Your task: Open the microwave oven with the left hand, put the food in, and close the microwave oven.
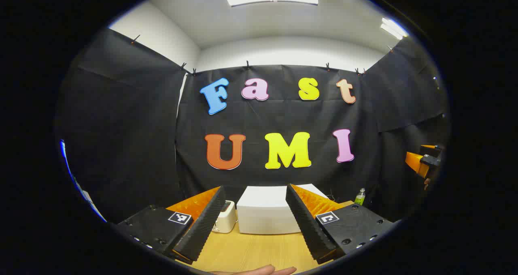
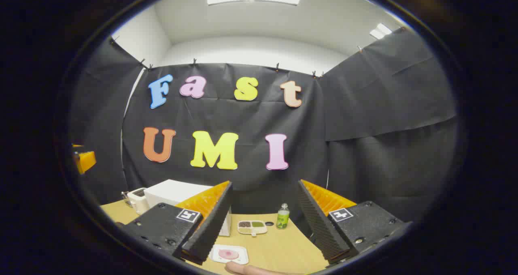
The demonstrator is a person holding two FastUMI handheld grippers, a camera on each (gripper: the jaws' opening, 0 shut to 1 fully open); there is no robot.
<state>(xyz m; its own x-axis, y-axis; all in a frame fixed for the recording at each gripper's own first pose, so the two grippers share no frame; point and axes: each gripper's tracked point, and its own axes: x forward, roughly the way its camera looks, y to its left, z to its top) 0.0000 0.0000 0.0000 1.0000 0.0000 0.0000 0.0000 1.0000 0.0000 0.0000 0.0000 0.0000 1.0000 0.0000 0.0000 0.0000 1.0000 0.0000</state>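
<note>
The white microwave oven [image 1: 265,210] stands at the back of the wooden table, door shut as far as I can tell; its top also shows at the left in the right gripper view [image 2: 174,192]. My left gripper [image 1: 255,226] hangs open in front of it, fingers wide apart, nothing between them. My right gripper [image 2: 263,236] is open too, above the table. Below it lies a white plate with pink food [image 2: 229,254]. The other gripper [image 1: 423,161] shows at the right edge of the left gripper view.
A small white appliance [image 1: 226,216] stands left of the microwave. A divided tray with dark and green food [image 2: 252,226] and a green bottle [image 2: 283,216] stand farther back on the table [image 2: 283,246]. A fingertip [image 2: 243,269] shows at the bottom edge.
</note>
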